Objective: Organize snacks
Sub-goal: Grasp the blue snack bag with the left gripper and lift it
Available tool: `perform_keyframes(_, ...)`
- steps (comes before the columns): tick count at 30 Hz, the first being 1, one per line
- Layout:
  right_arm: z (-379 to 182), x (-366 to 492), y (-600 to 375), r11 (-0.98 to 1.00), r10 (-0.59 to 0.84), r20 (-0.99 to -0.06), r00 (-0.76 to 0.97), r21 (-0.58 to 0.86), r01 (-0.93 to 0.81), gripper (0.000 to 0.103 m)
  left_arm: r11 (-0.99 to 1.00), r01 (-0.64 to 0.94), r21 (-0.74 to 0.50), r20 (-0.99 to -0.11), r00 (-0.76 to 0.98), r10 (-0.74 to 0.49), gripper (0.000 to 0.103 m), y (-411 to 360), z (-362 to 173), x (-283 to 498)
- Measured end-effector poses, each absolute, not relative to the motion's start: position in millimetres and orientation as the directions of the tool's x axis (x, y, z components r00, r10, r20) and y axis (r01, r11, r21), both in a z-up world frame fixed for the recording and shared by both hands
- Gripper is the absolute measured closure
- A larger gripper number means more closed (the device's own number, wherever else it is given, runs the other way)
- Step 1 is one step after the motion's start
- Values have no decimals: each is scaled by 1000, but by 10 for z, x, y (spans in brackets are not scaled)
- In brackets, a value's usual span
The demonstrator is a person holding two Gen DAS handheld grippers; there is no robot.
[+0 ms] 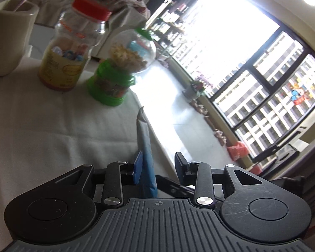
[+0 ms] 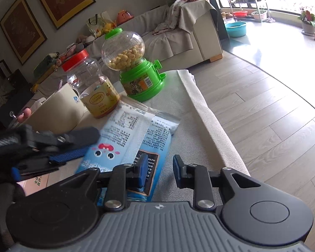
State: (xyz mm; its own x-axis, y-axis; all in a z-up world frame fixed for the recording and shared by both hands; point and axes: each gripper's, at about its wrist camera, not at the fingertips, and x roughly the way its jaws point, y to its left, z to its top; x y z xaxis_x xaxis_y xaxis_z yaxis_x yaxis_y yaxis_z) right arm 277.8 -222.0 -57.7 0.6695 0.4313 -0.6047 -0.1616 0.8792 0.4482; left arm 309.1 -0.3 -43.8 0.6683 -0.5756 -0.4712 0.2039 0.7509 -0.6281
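On white tablecloth [image 2: 184, 113], 12 o'clock from right gripper [image 2: 160, 158]: two blue snack packets, upper packet [image 2: 124, 130] overlapping lower packet [image 2: 157, 138]. Right jaws slightly parted, gripping nothing; one finger above lower packet. At 9 o'clock, left gripper [image 1: 158, 157]: jaws apart, upper packet edge-on between, against one pad only, not clamped. Toward 11 o'clock: red-lidded jar [image 2: 90, 84], green candy dispenser [image 2: 136, 73], beige cup [image 2: 58, 113].
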Motion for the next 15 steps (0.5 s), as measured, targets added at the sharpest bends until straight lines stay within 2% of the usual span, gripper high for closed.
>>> perform_keyframes(3,-586,2791,-2260,876,429,-608,668,460,-144,77,764,240,-599,-488,647,-586,66,-158,-427,3147)
perform_keyframes(7,-654,2826,-2308,873,428,-630,648,473,-117,77,801,188,-568,-574,608,-549,66,-300,-663,3318)
perform_keyframes(11,-653,2815,-2254,884,418,-636,649,450,-129,77,831,160,-533,-594,629,-502,67,-316,-805,3390)
perform_keyframes(13,-648,2803,-2215,894,406,-638,654,426,-139,77,834,162,-528,-595,629,-500,70,-313,-833,3423)
perform_keyframes(15,-641,2794,-2183,903,395,-640,659,403,-150,77,830,178,-528,-588,628,-509,83,-300,-842,3427)
